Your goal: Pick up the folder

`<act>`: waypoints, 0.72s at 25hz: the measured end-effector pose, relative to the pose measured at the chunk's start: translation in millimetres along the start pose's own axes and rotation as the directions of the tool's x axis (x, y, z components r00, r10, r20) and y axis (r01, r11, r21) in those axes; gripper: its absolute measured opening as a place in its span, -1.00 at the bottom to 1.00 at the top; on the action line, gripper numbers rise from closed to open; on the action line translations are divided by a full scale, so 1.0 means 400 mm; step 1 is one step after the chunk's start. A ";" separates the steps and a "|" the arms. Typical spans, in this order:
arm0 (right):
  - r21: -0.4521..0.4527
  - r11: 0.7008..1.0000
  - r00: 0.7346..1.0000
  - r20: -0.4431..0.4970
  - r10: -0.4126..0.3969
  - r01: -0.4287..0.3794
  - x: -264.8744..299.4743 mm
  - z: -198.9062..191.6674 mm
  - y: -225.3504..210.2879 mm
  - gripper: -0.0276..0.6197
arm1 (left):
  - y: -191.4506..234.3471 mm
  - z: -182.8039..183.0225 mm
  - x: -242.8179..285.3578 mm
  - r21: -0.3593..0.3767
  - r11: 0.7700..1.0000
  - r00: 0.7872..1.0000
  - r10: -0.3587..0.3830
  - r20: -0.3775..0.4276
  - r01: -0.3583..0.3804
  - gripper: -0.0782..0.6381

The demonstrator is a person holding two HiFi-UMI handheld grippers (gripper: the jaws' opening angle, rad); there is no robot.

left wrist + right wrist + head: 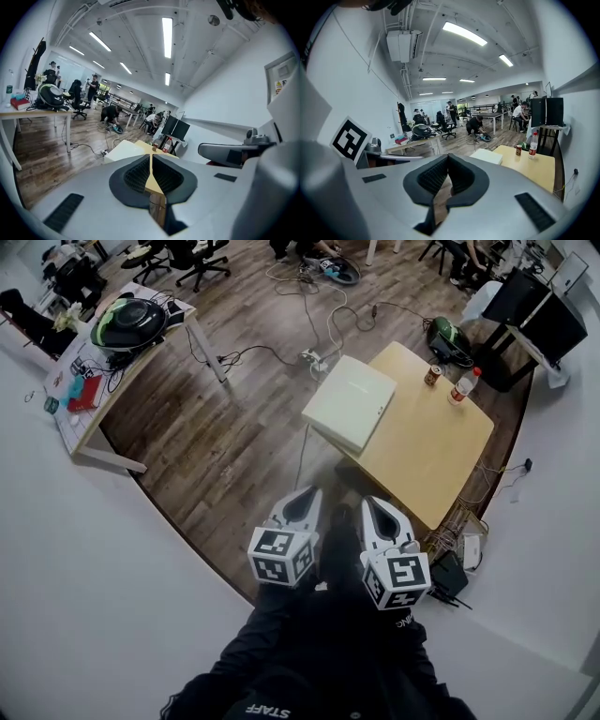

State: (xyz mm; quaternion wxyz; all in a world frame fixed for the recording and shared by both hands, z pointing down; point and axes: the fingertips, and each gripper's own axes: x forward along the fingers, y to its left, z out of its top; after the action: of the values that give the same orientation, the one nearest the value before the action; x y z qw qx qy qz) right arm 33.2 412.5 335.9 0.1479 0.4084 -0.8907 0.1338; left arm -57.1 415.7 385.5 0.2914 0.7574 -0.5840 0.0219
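Left tool (307,495) and right tool (372,504) hang side by side in the head view, above the person's dark legs. Both point forward, jaws together, nothing in them. Ahead of both tips and well apart from them, the pale folder (352,401) lies flat on the wooden table (441,451), at the corner nearest the left tool. Beyond the right tool, further back on the table, stand a can (432,375) and a bottle (461,385).

Over to the left gripper view: the left tool (151,158) has its dark pads meeting at a thin seam, empty. The folder (127,149) sits ahead, just left of that seam, untouched.

Now the right gripper view: the right tool (447,157) is closed too, pads touching at the tip, gripping nothing. The folder (487,155) lies ahead and to its right on the table (536,172), with the can (518,150) and bottle (530,145) behind it.
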 end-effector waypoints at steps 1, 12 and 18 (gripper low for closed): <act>0.002 1.000 1.000 0.001 0.008 -0.008 0.023 0.006 -0.018 -0.84 | 0.007 0.006 0.025 -0.001 1.000 1.000 0.008 -0.002 -0.008 -0.66; -0.006 0.999 0.999 0.014 0.037 -0.037 0.253 0.169 -0.320 -0.84 | 0.017 0.234 0.392 0.060 0.997 0.998 0.055 0.020 -0.056 -0.66; 0.022 0.999 1.000 0.005 0.028 -0.028 0.327 0.204 -0.482 -0.84 | 0.015 0.301 0.547 0.073 0.994 0.997 0.076 0.005 -0.077 -0.66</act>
State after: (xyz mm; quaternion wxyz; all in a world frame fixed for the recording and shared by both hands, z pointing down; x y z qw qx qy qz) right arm 87.2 171.7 332.3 0.1395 0.3980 -0.8951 0.1448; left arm -30.1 167.7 370.0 0.2619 0.7446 -0.6116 0.0537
